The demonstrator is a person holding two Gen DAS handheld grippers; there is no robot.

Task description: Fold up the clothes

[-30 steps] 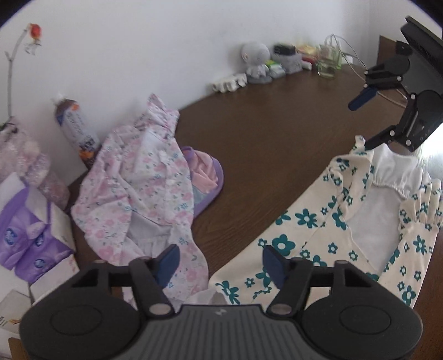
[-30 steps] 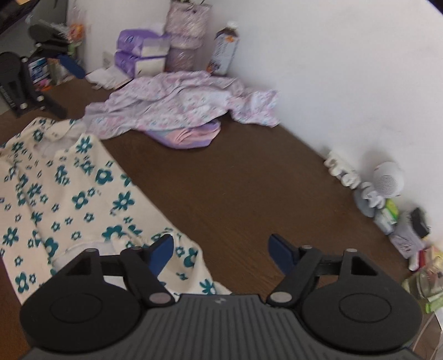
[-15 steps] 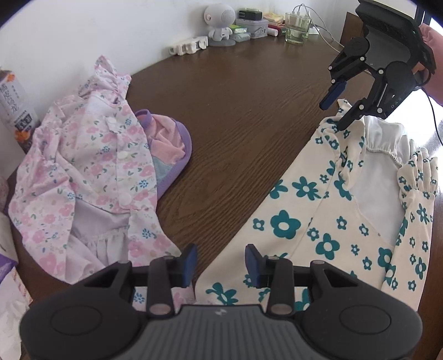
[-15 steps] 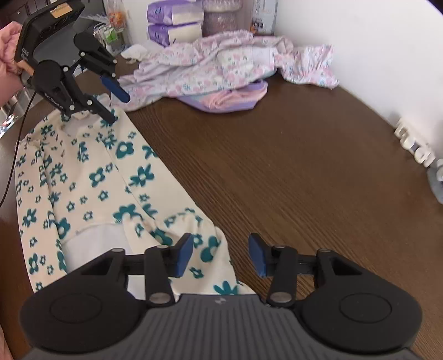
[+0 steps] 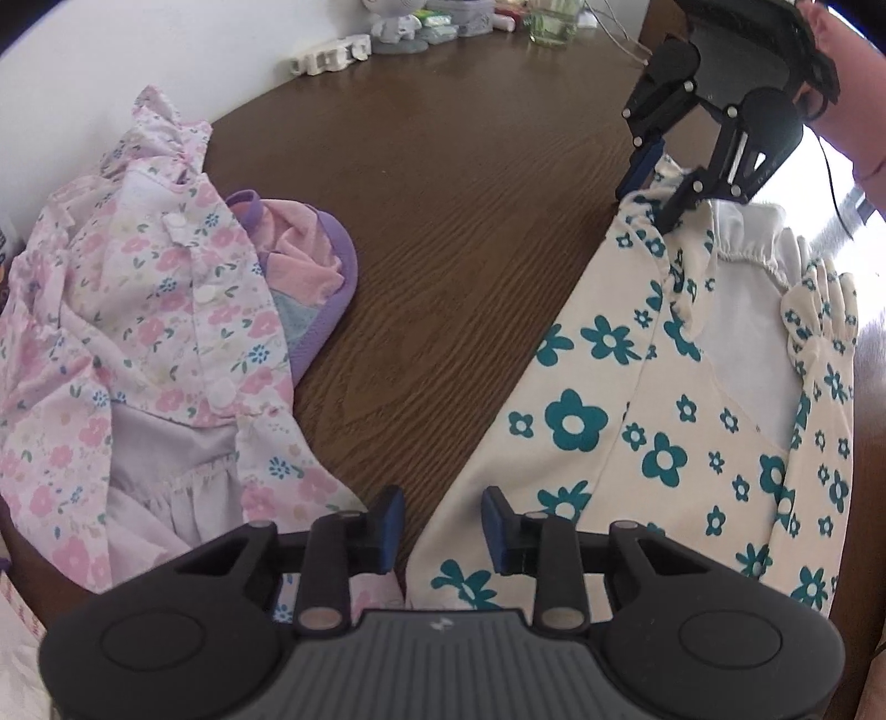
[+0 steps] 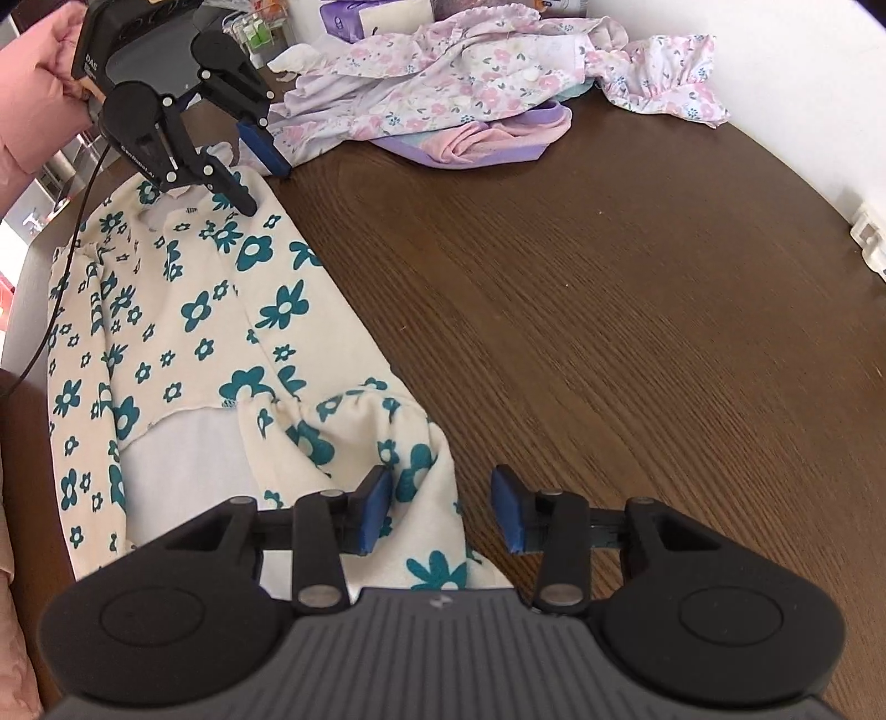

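while a second ago both sat higher and wider, left gripper (image 5: pixel 442 523) and right gripper (image 6: pixel 442 510) now straddle the teal-flowered cream garment's (image 5: pixel 637 410) edge at lower frame, jaws closing, pads not yet pressing.

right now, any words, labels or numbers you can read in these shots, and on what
"DAS" on the body of the left gripper, seen from the right wrist camera.
Raised lettering on that gripper's round joint: too small to read.
Purple packs by the wall: print too blurred.
The cream flowered garment shows no words.
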